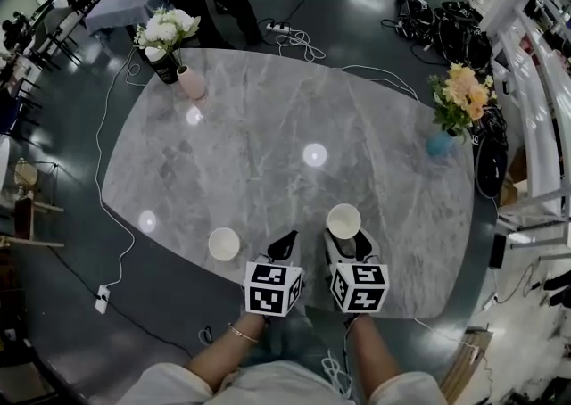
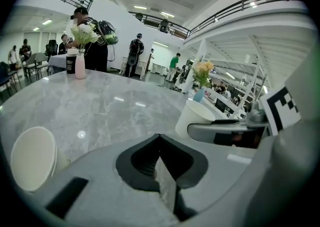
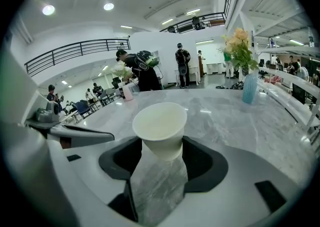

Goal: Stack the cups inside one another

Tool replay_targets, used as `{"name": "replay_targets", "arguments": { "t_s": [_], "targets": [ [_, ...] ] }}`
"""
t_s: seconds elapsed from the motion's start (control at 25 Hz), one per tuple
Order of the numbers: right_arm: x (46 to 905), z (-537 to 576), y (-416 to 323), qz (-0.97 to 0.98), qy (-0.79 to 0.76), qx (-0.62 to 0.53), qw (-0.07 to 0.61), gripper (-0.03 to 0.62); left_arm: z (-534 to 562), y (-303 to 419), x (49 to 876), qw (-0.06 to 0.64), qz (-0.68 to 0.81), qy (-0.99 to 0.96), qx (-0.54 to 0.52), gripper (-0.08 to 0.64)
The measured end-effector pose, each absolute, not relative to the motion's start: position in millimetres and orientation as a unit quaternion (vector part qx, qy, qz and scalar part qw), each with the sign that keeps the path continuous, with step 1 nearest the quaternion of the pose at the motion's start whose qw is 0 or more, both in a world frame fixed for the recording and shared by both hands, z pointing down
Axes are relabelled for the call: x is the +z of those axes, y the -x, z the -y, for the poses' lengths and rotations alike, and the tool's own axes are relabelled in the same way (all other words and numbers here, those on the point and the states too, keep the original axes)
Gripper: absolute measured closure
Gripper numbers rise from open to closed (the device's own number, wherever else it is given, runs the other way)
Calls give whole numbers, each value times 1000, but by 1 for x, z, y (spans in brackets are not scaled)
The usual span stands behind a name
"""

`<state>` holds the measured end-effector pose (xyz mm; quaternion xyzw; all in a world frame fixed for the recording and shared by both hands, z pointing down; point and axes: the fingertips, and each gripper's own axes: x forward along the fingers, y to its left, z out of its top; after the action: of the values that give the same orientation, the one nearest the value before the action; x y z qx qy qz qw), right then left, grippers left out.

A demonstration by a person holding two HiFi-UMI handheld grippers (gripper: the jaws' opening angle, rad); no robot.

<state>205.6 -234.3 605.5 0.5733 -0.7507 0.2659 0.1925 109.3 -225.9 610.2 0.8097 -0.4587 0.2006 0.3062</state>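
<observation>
I take this as the carry step. My right gripper (image 3: 160, 143) has its jaws clamped on the lower wall of the held cup (image 3: 160, 123), mouth up, at the centre of the right gripper view. The free cup (image 1: 224, 243) stands alone on the table (image 1: 268, 127) near its front edge, lower left of centre in the head view. My left gripper (image 2: 159, 138) has its jaws shut together on nothing and sits between the two cups. Next, I judge, the held cup must go left, line up over the free cup's mouth and come straight down. The left gripper lies in that path, so it should either clear off or steady the free cup. The cup wall looks thin, so a hard squeeze could crease it. I can't settle whether the held cup is lifted or resting on the table: the head view hides its base behind the jaws, and the right gripper view gives no clear gap under it. In the left gripper view the free cup is cut off at lower left by the gripper's own body, foot hidden.
</observation>
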Motion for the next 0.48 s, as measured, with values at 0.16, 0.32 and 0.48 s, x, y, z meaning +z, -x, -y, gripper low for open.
{"name": "replay_targets", "arguments": {
  "t_s": [0.16, 0.32, 0.48],
  "targets": [
    [591, 228, -201, 760, -566, 255, 190, 362, 219, -105, 594, 299, 470, -809, 188, 563],
    [576, 224, -195, 773, -555, 244, 185, 362, 218, -100, 574, 282, 485, -809, 175, 563],
    [562, 217, -180, 788, -539, 236, 181, 362, 214, -85, 554, 270, 506, -804, 157, 563]
  ]
}}
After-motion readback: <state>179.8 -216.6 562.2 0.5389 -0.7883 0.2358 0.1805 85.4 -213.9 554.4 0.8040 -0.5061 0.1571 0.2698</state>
